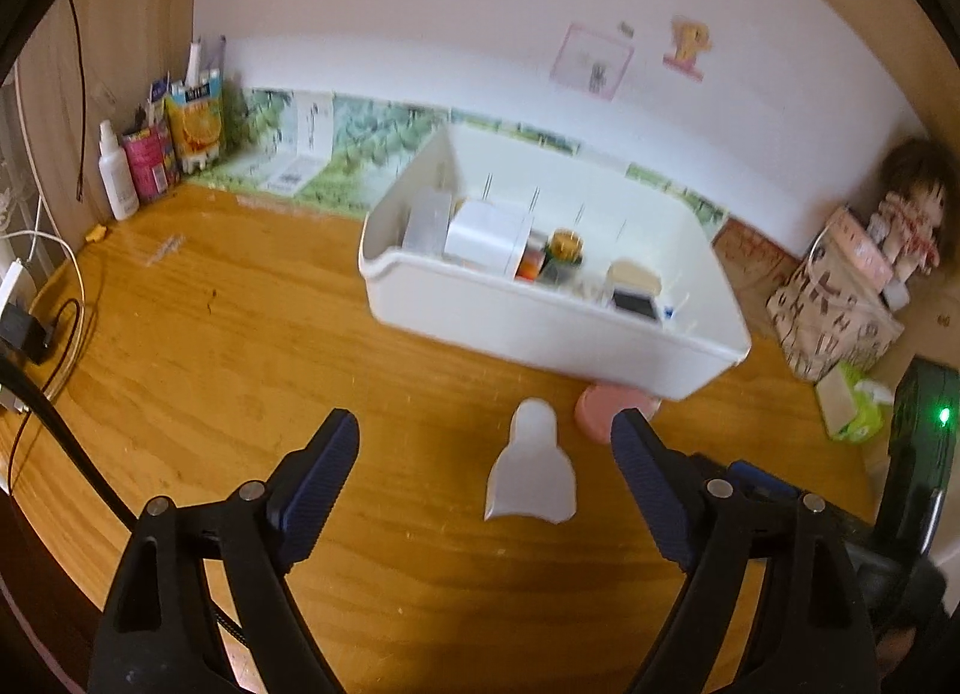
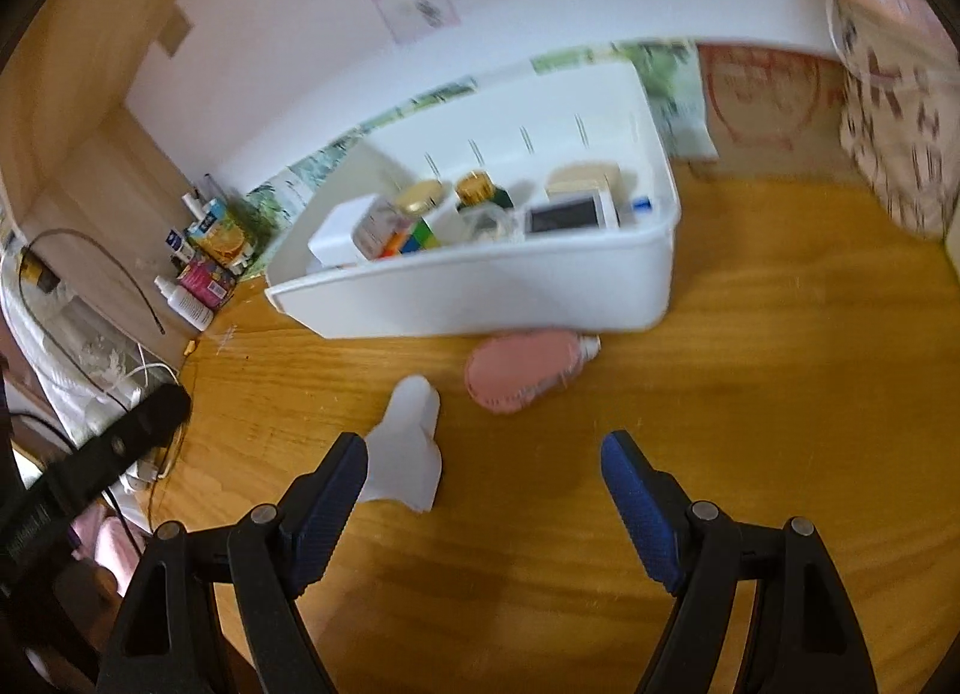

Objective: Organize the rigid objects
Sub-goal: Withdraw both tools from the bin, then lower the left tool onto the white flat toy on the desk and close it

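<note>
Item one: my left gripper (image 1: 485,442), jaws wide and empty, hangs over the wooden counter (image 1: 240,346). Between them, untouched, lies a white scoop-shaped piece (image 1: 531,469). Item two: my right gripper (image 2: 483,463), jaws wide, holding nothing. Item three: a pink case (image 2: 519,373), possibly zipped, blurred, lying against the white bin's (image 2: 480,298) front wall. The bin holds small boxes and jars.

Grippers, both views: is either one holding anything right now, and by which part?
Nothing is held. The left gripper is open above the white scoop-shaped piece lying on the table; the right gripper is open over bare wood.
</note>
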Motion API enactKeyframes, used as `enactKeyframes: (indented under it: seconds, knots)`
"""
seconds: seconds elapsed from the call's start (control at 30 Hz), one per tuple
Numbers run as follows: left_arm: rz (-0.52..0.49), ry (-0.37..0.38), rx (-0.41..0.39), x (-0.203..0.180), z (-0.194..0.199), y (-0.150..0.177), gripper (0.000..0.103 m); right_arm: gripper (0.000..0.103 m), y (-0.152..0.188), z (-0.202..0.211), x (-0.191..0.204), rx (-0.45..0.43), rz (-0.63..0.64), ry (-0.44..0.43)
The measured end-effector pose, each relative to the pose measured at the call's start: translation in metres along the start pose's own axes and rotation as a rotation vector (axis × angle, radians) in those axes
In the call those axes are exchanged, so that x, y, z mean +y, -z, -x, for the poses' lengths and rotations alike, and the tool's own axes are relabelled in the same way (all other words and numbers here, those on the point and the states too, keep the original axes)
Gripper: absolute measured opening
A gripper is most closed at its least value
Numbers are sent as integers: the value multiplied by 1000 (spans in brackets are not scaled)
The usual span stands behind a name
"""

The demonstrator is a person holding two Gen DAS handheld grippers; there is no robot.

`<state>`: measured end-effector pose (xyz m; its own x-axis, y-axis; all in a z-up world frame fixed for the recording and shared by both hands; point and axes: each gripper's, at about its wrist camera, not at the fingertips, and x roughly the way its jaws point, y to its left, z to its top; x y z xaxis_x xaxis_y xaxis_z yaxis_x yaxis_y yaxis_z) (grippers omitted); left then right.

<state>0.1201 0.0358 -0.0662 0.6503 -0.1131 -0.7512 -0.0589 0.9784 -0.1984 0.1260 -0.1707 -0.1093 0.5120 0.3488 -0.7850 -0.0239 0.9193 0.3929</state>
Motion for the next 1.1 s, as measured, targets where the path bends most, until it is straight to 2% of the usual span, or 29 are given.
enactKeyframes:
  seconds: [0.2, 0.43, 0.8, 1.1]
  knots:
    - [-33, 4, 106, -2, -25, 15, 88, 81, 0, -14, -18, 62, -127, 14]
    - [-91, 23, 214, -11, -52, 21, 88, 81, -4, -31, -28, 107, -191, 48]
    - [-217, 47, 314, -34, -86, 15, 88, 81, -12, -55, -34, 130, -207, 129]
    - [-246, 30, 358, -36, -110, 8, 88, 81, -21, -64, -28, 117, -110, 192]
